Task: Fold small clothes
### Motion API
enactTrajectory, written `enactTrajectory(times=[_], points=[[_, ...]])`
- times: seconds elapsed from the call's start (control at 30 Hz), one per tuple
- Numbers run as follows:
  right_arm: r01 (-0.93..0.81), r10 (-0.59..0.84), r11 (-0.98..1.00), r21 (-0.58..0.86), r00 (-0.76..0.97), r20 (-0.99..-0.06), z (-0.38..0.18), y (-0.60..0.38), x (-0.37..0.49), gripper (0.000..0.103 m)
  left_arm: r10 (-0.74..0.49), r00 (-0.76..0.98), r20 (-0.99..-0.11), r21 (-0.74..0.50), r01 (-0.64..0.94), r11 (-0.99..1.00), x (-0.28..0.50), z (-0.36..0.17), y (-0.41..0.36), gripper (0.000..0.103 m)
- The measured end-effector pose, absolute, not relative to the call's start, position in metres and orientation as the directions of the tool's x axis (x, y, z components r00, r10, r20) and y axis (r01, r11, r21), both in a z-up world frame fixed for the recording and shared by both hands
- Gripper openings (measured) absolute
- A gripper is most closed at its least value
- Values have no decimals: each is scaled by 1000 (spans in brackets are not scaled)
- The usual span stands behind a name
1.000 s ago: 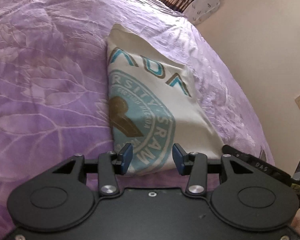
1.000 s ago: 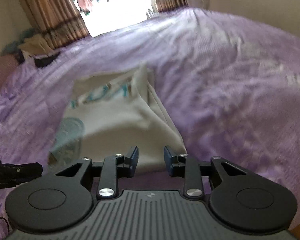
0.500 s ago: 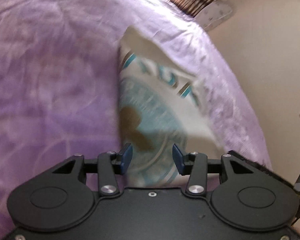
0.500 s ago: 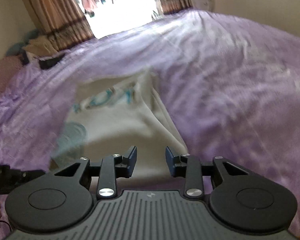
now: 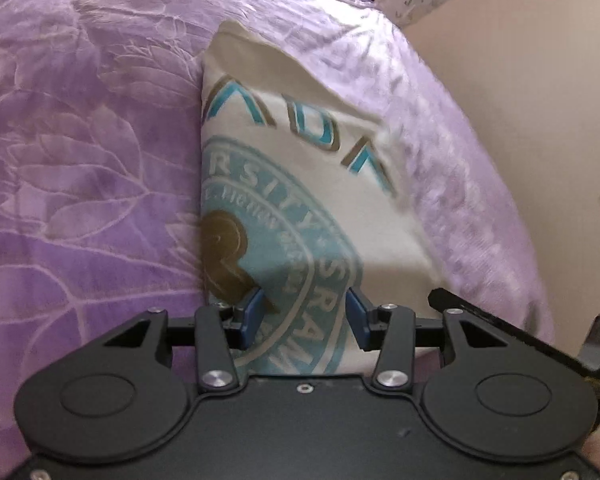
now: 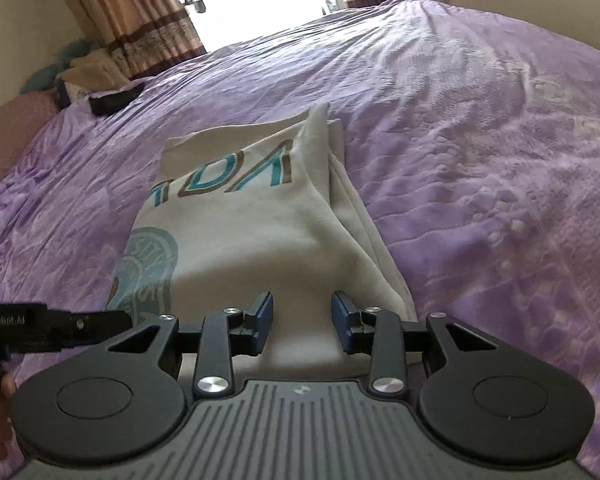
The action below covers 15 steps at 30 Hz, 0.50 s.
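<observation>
A cream T-shirt [image 5: 300, 184] with a teal round crest and teal-brown letters lies folded lengthwise on the purple bedspread [image 5: 84, 152]. It also shows in the right wrist view [image 6: 252, 236], with its right side folded over in layers. My left gripper [image 5: 304, 316] is open, its blue pads over the shirt's near hem on the crest side. My right gripper [image 6: 302, 322] is open over the near hem on the plain side. Neither holds cloth. The left gripper's body [image 6: 52, 326] shows at the left of the right wrist view.
The bedspread [image 6: 480, 160] runs far to the right and ahead. Curtains [image 6: 140, 20] and a bright window stand beyond the bed's far end. A pile of clothes and a dark item [image 6: 112, 98] lie at the far left. A wall [image 5: 540, 80] borders the bed.
Both grippers have stayed open at the shirt's near hem. The views shifted slightly and blurred half a second ago; the shirt lies much as before.
</observation>
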State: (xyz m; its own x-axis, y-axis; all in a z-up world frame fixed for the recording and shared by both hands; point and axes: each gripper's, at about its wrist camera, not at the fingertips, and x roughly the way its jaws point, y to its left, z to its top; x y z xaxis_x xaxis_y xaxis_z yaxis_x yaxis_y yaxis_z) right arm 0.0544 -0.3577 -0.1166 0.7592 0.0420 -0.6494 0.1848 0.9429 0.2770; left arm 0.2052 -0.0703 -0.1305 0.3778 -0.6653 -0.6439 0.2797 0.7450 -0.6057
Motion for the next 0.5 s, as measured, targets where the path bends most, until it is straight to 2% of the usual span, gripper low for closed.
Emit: enactTrajectory(times=[0.03, 0.07, 0.1, 0.13, 0.27, 0.5], points=[[176, 53, 941, 290, 769, -637, -112, -362, 53, 42, -665, 403, -629, -612, 270, 743, 208, -126, -65, 46], [163, 71, 935, 316, 786, -614, -107, -368, 51, 50, -656, 428, -622, -610, 260, 748, 211, -123, -59, 46], [147, 97, 923, 354, 803, -588, -102, -378, 50, 62, -648, 443, -620, -609, 248, 753, 215, -122, -54, 47], [139, 121, 908, 394, 815, -567, -99, -388, 51, 66, -638, 451, -623, -613, 225, 757, 221, -124, -48, 47], [145, 193, 824, 548, 837, -512, -104, -436, 63, 68, -624, 446, -641, -650, 117, 751, 239, -144, -30, 47], [143, 406, 662, 736, 757, -512, -153, -472, 103, 68, -691, 395, -605, -752, 3, 660, 263, -176, -24, 47]])
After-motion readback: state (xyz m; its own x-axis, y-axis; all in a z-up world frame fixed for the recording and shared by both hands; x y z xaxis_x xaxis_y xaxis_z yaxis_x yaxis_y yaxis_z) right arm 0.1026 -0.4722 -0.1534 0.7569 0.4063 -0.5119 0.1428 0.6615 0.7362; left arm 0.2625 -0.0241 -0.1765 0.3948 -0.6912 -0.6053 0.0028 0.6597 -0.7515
